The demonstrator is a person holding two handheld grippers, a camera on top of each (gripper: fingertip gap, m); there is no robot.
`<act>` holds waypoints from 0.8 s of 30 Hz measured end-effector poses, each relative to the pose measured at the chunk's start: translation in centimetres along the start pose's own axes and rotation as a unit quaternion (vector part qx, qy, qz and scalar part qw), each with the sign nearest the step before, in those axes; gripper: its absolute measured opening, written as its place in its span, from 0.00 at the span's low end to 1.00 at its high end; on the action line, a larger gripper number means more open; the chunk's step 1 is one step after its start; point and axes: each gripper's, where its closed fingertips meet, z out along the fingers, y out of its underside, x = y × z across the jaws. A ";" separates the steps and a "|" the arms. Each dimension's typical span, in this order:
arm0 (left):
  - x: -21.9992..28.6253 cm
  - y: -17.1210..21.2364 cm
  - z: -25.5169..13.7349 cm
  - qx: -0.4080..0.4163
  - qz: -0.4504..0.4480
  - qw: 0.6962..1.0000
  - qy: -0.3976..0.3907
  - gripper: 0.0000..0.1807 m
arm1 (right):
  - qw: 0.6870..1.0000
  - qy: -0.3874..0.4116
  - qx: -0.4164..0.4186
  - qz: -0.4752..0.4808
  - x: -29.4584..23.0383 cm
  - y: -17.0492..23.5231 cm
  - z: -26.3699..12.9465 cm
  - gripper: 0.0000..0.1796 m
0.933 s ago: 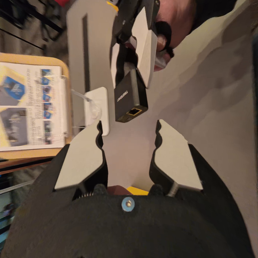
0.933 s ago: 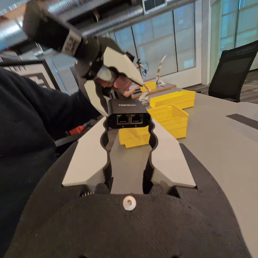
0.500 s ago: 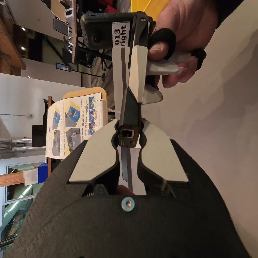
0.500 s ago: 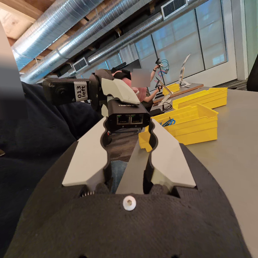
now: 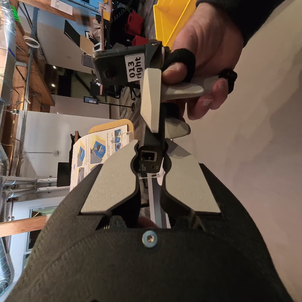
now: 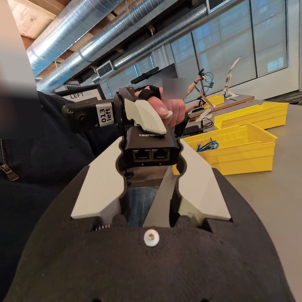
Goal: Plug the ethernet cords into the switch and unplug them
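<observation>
A small black switch (image 5: 150,156) is held in the air between both grippers. My left gripper (image 5: 151,145) is shut on its flat faces, at the end with a single port. My right gripper (image 6: 150,140) is shut on its narrow sides at the other end, where two empty ports on the switch (image 6: 150,155) face the camera. The right gripper (image 5: 152,104) shows beyond the switch in the left wrist view, and the left gripper (image 6: 143,117) shows above it in the right wrist view. Blue ethernet cords (image 6: 207,145) lie in a yellow bin (image 6: 245,147). No cord is plugged in.
The grey table (image 6: 261,196) lies to the right, with a second yellow bin (image 6: 251,114) behind the first. An instruction sheet on a stand (image 5: 94,152) is behind the switch in the left wrist view. A person's dark jacket (image 6: 49,163) fills the left side. Both grippers' tips are close together, under 4 cm apart.
My left gripper was open and short of the switch; it has come in and shut on its end. The right gripper has kept hold and tilted upward.
</observation>
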 end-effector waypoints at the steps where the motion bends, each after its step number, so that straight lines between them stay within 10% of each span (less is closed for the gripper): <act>1: 0.0 0.0 0.0 0.002 -0.002 1.000 -0.001 0.13 | 1.000 0.001 -0.002 0.000 0.0 0.0 0.0 0.34; 12: -1.6 2.4 -2.1 -0.027 -0.052 0.998 -0.029 0.30 | 0.999 0.036 -0.001 -0.037 0.7 -0.3 -1.3 0.34; 24: 0.8 21.5 -18.7 -0.327 -0.204 0.923 -0.012 0.23 | 0.992 0.119 -0.005 -0.038 3.4 2.1 -7.1 0.34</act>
